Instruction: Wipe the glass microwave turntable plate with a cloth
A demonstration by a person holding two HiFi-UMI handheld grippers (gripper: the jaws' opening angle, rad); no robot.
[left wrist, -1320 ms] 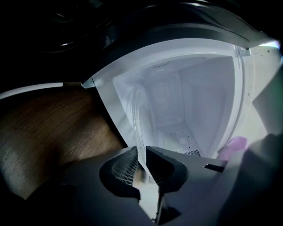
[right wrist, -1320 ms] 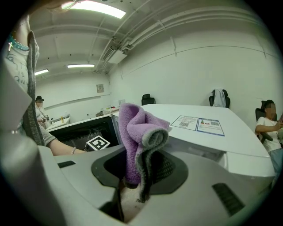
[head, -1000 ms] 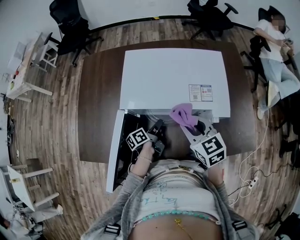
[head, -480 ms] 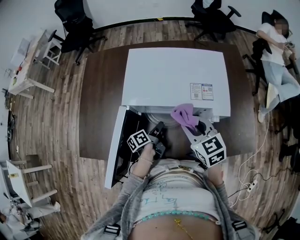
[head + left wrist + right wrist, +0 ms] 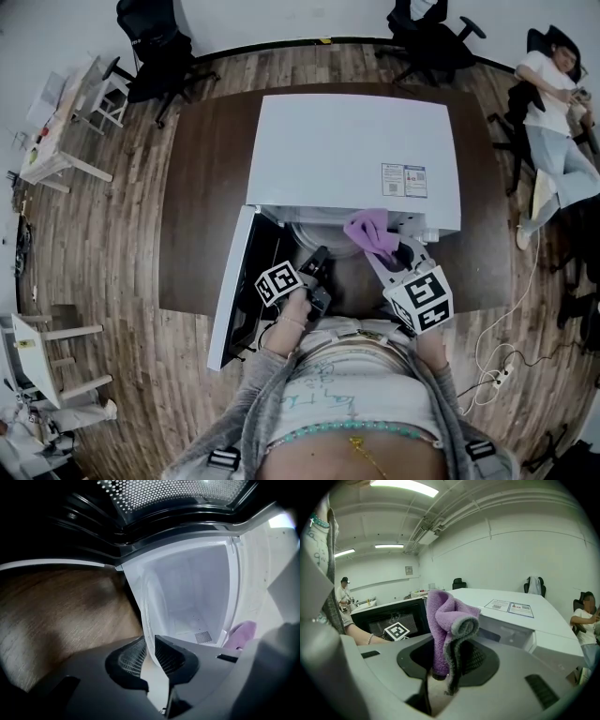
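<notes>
A white microwave (image 5: pixel 352 159) stands on a dark table (image 5: pixel 202 187) with its door (image 5: pixel 230 291) swung open to the left. The glass turntable plate (image 5: pixel 314 234) shows as a pale disc at the oven's mouth. My left gripper (image 5: pixel 317 255) is shut on its rim. In the left gripper view the translucent plate (image 5: pixel 187 588) rises from between the jaws of that gripper (image 5: pixel 150 646), with the white cavity behind it. My right gripper (image 5: pixel 398 255) hovers at the opening's right, shut on a purple cloth (image 5: pixel 370 230). The cloth (image 5: pixel 445 620) stands bunched above that gripper (image 5: pixel 450 663).
The door's dark mesh window (image 5: pixel 173 494) hangs close over the left gripper. Office chairs (image 5: pixel 155 47) stand behind the table, and a person (image 5: pixel 553 103) sits at the far right. A cable and power strip (image 5: pixel 502 370) lie on the floor at the right. Small tables (image 5: pixel 56 141) are at the left.
The left gripper has drawn back slightly toward me with the plate, so more of the pale disc shows at the opening. The right gripper and cloth have stayed put.
</notes>
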